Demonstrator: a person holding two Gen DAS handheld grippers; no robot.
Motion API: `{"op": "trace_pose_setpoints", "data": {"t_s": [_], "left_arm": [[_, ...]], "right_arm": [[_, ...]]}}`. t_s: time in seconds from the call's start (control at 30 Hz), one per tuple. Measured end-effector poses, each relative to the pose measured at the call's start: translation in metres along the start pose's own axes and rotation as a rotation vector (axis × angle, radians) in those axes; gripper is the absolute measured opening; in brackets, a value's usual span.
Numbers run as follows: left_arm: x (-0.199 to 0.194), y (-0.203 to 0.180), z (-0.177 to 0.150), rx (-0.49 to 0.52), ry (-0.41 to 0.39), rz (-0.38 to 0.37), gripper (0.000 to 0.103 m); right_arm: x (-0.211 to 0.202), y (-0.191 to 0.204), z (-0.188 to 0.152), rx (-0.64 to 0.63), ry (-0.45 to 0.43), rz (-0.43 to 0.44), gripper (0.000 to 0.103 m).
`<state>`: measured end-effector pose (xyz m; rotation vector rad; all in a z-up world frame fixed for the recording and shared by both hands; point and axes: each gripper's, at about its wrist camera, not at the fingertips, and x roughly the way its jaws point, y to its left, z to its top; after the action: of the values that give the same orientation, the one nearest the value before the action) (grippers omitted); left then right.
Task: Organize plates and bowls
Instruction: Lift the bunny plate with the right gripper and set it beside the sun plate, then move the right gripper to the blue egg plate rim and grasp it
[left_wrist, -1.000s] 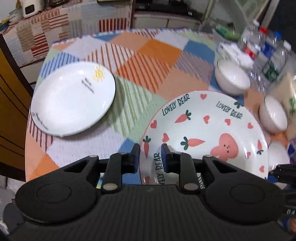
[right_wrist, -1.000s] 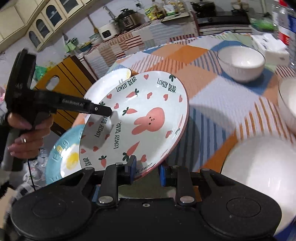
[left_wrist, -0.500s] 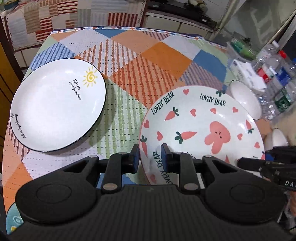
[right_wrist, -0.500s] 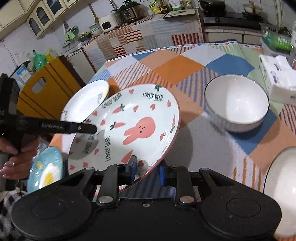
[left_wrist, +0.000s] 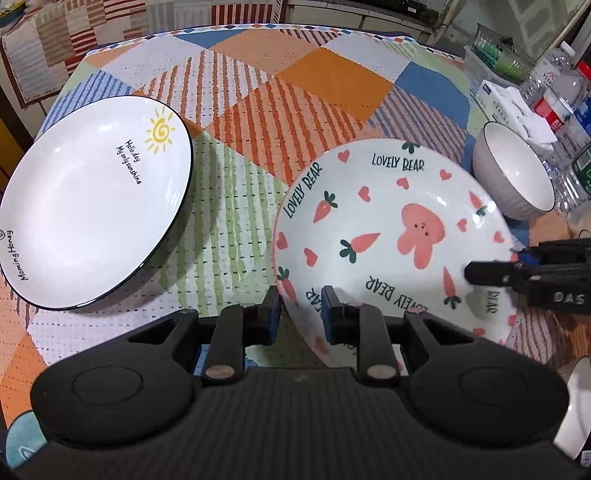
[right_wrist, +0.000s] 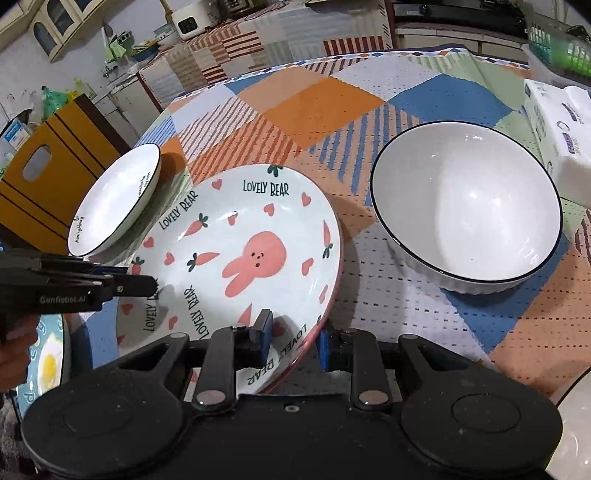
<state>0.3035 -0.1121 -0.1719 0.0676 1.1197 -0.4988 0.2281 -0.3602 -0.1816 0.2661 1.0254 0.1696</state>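
Here both grippers pinch the rabbit plate (left_wrist: 391, 236) by opposite rims: the left gripper (left_wrist: 300, 314) clamps the edge straight ahead of its jaws, the right gripper (right_wrist: 293, 334) the far side. The plate looks tilted, barely above the tablecloth (left_wrist: 258, 122). Off to the left gripper's left lies the sunshine plate (left_wrist: 92, 206); the ribbed bowl (right_wrist: 467, 206) sits just right of the right gripper. If either grip loosens or the hands pull unevenly, the glazed rim could slip out.

"LOVELY BEAR" on rabbit plate (left_wrist: 391, 236); "My only sunshine" on sun plate (left_wrist: 92, 199)
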Motion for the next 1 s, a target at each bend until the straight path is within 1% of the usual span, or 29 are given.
{"op": "trace_pose_setpoints", "data": {"t_s": [0.07, 0.1, 0.13, 0.17, 0.2, 0.27, 0.3, 0.4, 0.53, 0.6, 0.7, 0.77, 1.0], "left_arm": [[-0.003, 0.005, 0.0, -0.047, 0.006, -0.023, 0.02], [-0.005, 0.008, 0.0, -0.06, 0.002, -0.031, 0.02], [-0.009, 0.01, 0.0, -0.066, -0.012, -0.034, 0.02], [-0.012, 0.011, -0.001, -0.065, -0.022, -0.026, 0.02], [-0.016, 0.011, -0.001, -0.061, -0.027, -0.021, 0.02], [-0.025, 0.012, -0.003, -0.049, -0.03, -0.027, 0.02], [-0.029, 0.012, -0.003, -0.046, -0.032, -0.026, 0.02], [-0.04, 0.012, -0.008, -0.028, -0.047, -0.004, 0.02], [-0.057, 0.014, -0.014, -0.011, -0.056, -0.004, 0.02], [-0.066, 0.014, -0.018, 0.001, -0.057, -0.004, 0.02], [-0.084, 0.012, -0.027, 0.042, -0.08, -0.004, 0.021], [-0.095, 0.013, -0.034, 0.06, -0.094, 0.011, 0.021], [-0.129, 0.025, -0.064, 0.051, -0.071, 0.012, 0.023]], "right_arm": [[0.003, 0.003, 0.0, 0.005, 0.021, -0.063, 0.032], [0.002, 0.006, 0.0, -0.009, 0.016, -0.098, 0.035], [0.001, 0.01, 0.0, -0.026, 0.011, -0.13, 0.041], [0.0, 0.013, 0.001, -0.039, 0.012, -0.163, 0.043], [-0.002, 0.015, 0.001, -0.051, 0.014, -0.187, 0.043], [-0.008, 0.02, 0.001, -0.07, 0.005, -0.209, 0.043], [-0.012, 0.022, -0.001, -0.076, -0.005, -0.21, 0.043], [-0.029, 0.031, -0.007, -0.083, -0.026, -0.176, 0.045], [-0.048, 0.05, -0.014, -0.118, -0.049, -0.138, 0.047], [-0.057, 0.061, -0.017, -0.145, -0.061, -0.135, 0.048], [-0.074, 0.079, -0.022, -0.185, -0.092, -0.195, 0.048], [-0.084, 0.088, -0.024, -0.192, -0.111, -0.207, 0.048], [-0.115, 0.125, -0.032, -0.247, -0.138, -0.152, 0.05]]}}
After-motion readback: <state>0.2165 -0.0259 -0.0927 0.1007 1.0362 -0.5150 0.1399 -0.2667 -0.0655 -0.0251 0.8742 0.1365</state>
